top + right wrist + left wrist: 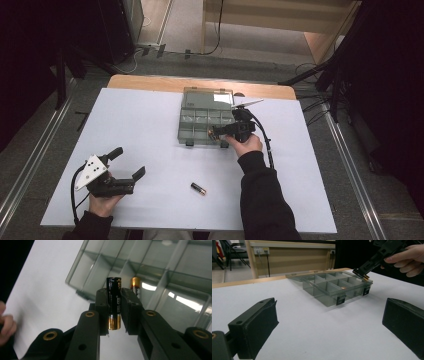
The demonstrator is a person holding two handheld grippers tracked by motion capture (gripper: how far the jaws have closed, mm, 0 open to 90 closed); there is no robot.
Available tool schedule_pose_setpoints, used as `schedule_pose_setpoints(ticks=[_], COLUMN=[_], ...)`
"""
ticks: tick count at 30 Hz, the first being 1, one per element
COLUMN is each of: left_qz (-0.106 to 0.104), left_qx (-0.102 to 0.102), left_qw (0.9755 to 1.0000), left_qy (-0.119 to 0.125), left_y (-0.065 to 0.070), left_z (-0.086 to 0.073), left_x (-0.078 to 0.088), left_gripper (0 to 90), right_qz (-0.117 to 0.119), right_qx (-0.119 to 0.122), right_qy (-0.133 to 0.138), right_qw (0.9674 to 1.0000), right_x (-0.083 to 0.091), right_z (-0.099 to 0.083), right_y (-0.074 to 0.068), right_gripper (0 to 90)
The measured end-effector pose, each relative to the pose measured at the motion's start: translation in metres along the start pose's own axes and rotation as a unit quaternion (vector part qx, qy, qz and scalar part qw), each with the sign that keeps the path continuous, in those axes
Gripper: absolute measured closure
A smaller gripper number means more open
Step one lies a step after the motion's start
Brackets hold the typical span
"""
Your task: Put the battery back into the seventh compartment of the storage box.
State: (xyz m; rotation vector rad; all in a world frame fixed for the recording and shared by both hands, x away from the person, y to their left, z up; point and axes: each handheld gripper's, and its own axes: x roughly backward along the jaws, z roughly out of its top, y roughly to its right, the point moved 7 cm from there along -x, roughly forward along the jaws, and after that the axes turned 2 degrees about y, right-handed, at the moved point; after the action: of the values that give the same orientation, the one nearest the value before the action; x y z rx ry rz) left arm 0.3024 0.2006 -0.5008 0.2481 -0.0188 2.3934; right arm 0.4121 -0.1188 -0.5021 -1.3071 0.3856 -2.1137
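Right gripper (216,132) at the organizer box's (195,122) 4 o'clock corner, jaws clamped on a black-and-gold battery (114,303). A second battery (135,285) lies inside a compartment. Third battery (198,188) loose on desk (150,150), 6 o'clock of box. Left gripper (130,162) at 8 o'clock, jaws wide apart, empty.

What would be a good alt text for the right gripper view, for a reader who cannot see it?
The right hand-held gripper clamps a black and gold battery between its two black jaws, above a grey transparent compartment box. A second battery lies inside the box, which sits on a white table.
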Motion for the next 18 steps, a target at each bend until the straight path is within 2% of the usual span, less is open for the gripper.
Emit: schedule_pose_setpoints(ticks=[3, 8, 10, 12, 14, 15, 18], left_qz=[0.001, 0.001, 0.000, 0.000, 0.001, 0.001, 0.000], left_qx=[0.000, 0.000, -0.001, -0.001, -0.001, 0.000, -0.001], left_qw=[1.0000, 1.0000, 1.0000, 1.0000, 1.0000, 1.0000, 1.0000], left_qy=[0.000, 0.001, 0.000, 0.000, 0.000, 0.000, -0.001], left_y=[-0.001, -0.001, -0.001, -0.001, -0.001, -0.001, -0.001], left_z=[0.000, 0.000, 0.000, 0.000, 0.000, 0.000, 0.000], left_x=[0.000, 0.000, 0.000, 0.000, 0.000, 0.000, 0.000], left_gripper=[0.0, 0.0, 0.0, 0.0, 0.0, 0.0, 0.0], right_qz=[0.007, -0.001, -0.012, -0.024, -0.024, -0.024, -0.024], right_qx=[-0.031, -0.052, -0.072, -0.069, -0.065, -0.064, -0.037], right_qy=[0.010, 0.016, 0.029, 0.039, 0.039, 0.040, 0.037], right_qw=[0.9994, 0.9985, 0.9969, 0.9966, 0.9968, 0.9969, 0.9984], right_x=[-0.004, -0.008, -0.010, -0.009, -0.008, -0.008, -0.002], right_z=[0.004, 0.008, 0.008, 0.009, 0.009, 0.009, 0.006], right_y=[0.005, 0.010, 0.012, 0.011, 0.010, 0.009, 0.001], right_gripper=[77.6, 77.6, 70.0, 66.3, 64.5, 60.5, 40.2])
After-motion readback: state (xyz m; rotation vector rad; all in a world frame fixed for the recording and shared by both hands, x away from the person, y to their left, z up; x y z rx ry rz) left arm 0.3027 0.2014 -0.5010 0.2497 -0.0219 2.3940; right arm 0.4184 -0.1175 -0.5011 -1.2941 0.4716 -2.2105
